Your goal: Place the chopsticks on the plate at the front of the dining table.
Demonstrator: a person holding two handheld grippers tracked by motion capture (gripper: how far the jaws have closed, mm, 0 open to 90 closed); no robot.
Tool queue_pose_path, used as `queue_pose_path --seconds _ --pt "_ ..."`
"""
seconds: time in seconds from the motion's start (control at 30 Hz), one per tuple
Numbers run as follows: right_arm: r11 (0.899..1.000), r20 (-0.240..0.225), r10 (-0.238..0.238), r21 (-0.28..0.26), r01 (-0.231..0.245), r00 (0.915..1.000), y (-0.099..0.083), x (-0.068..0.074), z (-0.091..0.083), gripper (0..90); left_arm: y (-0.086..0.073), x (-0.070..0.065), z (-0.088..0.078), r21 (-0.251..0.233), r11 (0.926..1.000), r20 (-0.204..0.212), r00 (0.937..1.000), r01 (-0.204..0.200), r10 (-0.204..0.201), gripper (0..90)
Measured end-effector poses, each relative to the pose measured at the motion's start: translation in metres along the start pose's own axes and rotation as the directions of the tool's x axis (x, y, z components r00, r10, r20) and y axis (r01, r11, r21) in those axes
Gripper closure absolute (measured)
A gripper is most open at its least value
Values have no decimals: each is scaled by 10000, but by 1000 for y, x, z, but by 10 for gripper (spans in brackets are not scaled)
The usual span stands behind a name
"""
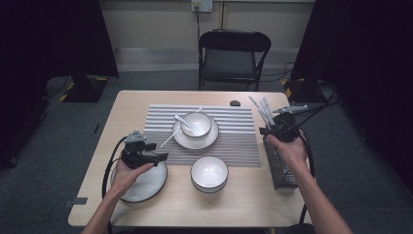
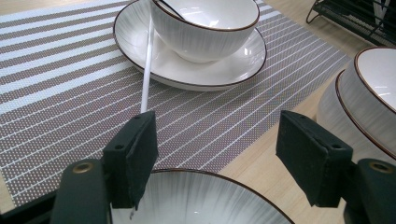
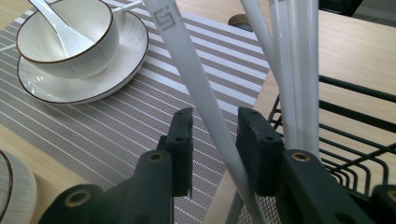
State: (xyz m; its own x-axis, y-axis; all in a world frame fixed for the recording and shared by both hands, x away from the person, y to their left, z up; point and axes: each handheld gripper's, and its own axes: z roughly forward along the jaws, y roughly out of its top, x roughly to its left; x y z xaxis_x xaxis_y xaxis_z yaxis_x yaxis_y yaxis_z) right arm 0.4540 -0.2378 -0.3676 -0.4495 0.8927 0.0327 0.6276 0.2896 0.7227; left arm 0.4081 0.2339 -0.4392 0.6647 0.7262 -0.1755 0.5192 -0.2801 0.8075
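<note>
A long white chopstick with a small square mark near its upper end is seen slanting between the jaws of the right gripper, and it leans against the inner face of the right-hand pad. A gap is left on the other side, so the stick is not pinched and the jaws stand released around it. Just beside it, more white chopsticks are stood upright in the black wire rack at the right edge of the light wooden table.

The left gripper is held over a white dark-rimmed plate near the table's front left, with its jaws spread wide and nothing between them.

On the grey striped placemat a white bowl with a white spoon in it is set on a white saucer. Another white chopstick is laid against the saucer's rim. A second white bowl is placed just in front of the mat.
</note>
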Motion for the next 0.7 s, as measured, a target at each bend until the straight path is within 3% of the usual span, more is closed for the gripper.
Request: queue_pose_path --seconds 0.27,0.47,0.7 --pt "9996 258 103 -266 -96 9996 -3 1 -6 639 0 -2 1 12 10000 32 10000 -7 7 293" --pt "9995 668 87 -294 -67 9977 -4 0 -8 758 0 -2 3 43 10000 57 10000 -22 22 292" --pt "9995 1157 -163 -252 194 9931 -2 3 -7 784 0 -1 2 -4 10000 76 10000 -24 24 292"
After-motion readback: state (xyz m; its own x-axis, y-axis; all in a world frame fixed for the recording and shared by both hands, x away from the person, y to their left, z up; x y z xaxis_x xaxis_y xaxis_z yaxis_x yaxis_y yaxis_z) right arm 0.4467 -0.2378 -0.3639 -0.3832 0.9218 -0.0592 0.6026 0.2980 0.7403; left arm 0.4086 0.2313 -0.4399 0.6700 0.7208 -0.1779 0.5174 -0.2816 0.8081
